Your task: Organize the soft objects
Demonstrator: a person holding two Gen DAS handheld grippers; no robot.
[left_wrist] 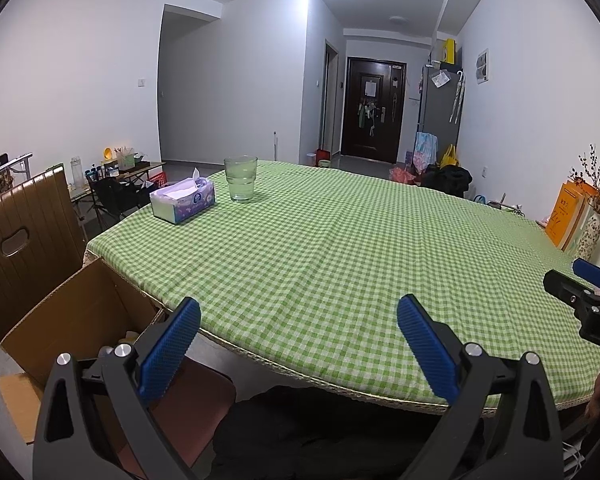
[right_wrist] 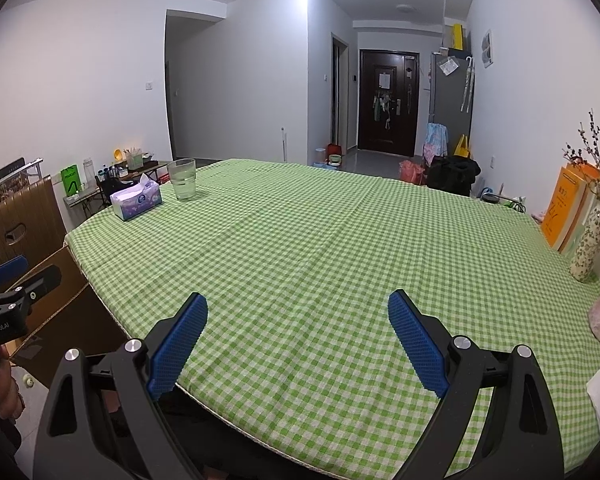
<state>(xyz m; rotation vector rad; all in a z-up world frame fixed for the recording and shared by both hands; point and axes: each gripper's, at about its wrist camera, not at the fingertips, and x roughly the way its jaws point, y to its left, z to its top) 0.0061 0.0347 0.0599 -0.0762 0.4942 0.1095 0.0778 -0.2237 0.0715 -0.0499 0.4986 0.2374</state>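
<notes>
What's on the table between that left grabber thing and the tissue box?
Nothing: in the left wrist view, only bare green checked tablecloth lies between the left tool and the tissue box.

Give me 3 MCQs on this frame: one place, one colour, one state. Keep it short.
1. Where does the clear drinking glass stand?
A. in the cardboard box
B. on the table, beside the purple tissue box
C. on the brown chair

2. What colour is the checked tablecloth?
A. red and white
B. blue and white
C. green and white

3. How do the left gripper and right gripper stand?
A. both open, holding nothing
B. both shut on cloth
C. left shut, right open

Key: 1 B, the glass stands next to the tissue box at the far left corner; 2 C, green checks throughout; 3 A, blue pads wide apart with only cloth behind.
</notes>
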